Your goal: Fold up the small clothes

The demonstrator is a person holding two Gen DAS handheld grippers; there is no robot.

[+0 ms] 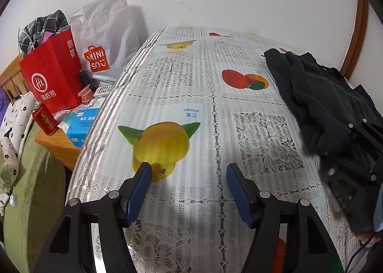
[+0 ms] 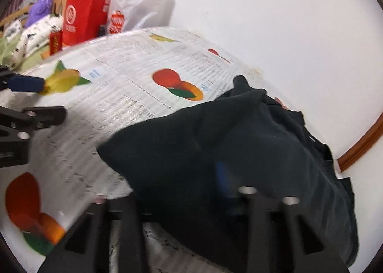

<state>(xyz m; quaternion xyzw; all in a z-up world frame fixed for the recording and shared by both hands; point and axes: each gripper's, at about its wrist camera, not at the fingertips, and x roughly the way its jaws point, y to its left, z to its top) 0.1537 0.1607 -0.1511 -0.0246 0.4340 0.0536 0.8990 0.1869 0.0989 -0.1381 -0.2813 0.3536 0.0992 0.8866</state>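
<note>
White wall behind; tabletop (image 1: 191, 115) under a lace-pattern plastic cover printed with fruit panels, one long edge meeting the wall, the opposite edge dropping toward a wooden side cabinet (image 1: 57, 146). Item one: dark garment (image 2: 239, 153), black or very dark green, heaped unfolded at the tabletop's right end near the wall edge, part of it trailing off the right edge. Item two: left gripper (image 1: 189, 172), blue-padded jaws spread apart over the yellow mango print, nothing between them, not touching the garment. Item three: right gripper (image 2: 215, 191), buried under a fold of the garment; one blue pad shows faintly through blur, and the jaws appear drawn close together on the cloth, though actual contact of the pads is masked. Beyond the tabletop's left edge: red paper bag (image 1: 50, 76), white Miniso bag (image 1: 103, 40), red drink can (image 1: 44, 122), blue tissue pack (image 1: 81, 127), bedding in green and spotted white. Progress, as judged: very early; no crease, no flattened panel, no folded piece anywhere in view; spreading the garment flat and every fold remain. Unclear: garment type and whether it is one piece or several; its right portion is cut off by the lens rim; the right wrist view is motion-smeared.
</note>
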